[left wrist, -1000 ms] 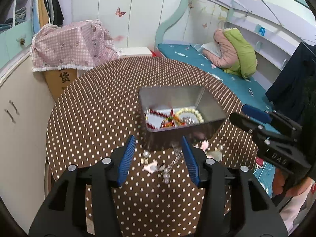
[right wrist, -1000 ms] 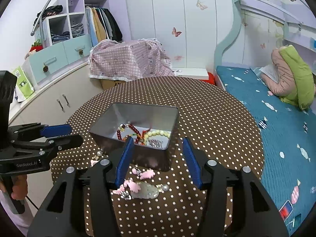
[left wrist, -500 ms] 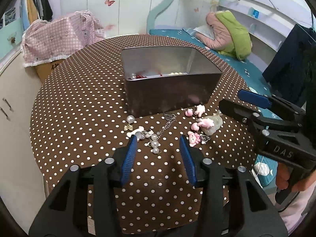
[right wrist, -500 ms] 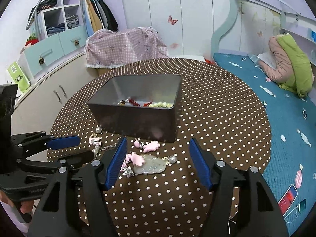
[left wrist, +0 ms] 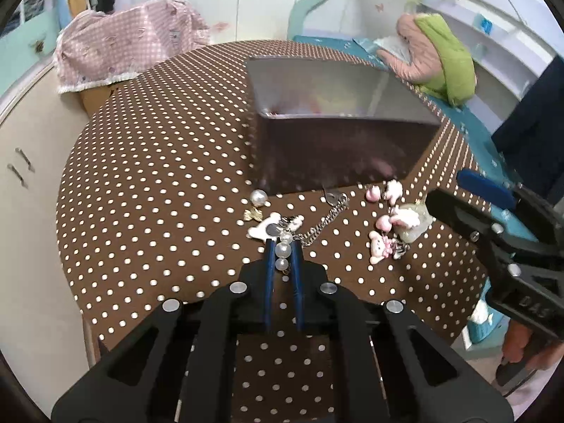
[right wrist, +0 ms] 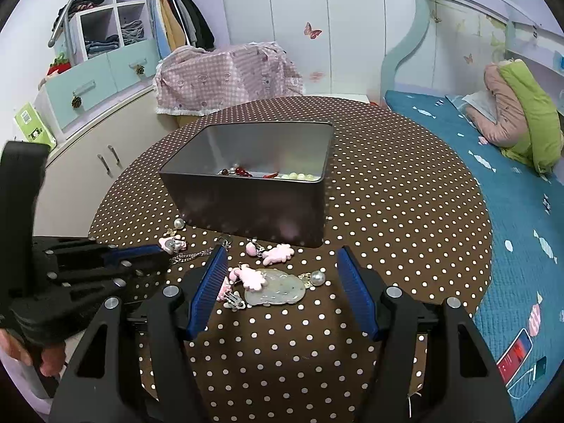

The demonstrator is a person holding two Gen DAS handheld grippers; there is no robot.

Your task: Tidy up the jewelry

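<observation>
A round table covered in a brown cloth with white polka dots point(right wrist: 405, 211) is filling the middle of both views. A rectangular grey metal tin point(right wrist: 253, 208) is sitting at its centre, with red and cream beads lying inside.

Loose jewellery is lying on the cloth just in front of the tin. In the right wrist view, lower centre, a pale green jade-like pendant point(right wrist: 276, 290) is resting among small pink charms point(right wrist: 278, 252).

In the left wrist view, lower centre, the left gripper point(left wrist: 282, 243) has just been closing, and its blue pads are now standing narrow, pinching a short string of white pearls point(left wrist: 283, 252) joined to a silver chain point(left wrist: 322, 224). The right gripper point(right wrist: 282, 282) is hovering with jaws wide, the pendant lying between them untouched.

The step in hand appears to be lifting the pearl piece. Doing it well likely means rising slowly so the trailing chain is not dragging neighbouring charms, then clearing the tin's near wall before releasing.
</observation>
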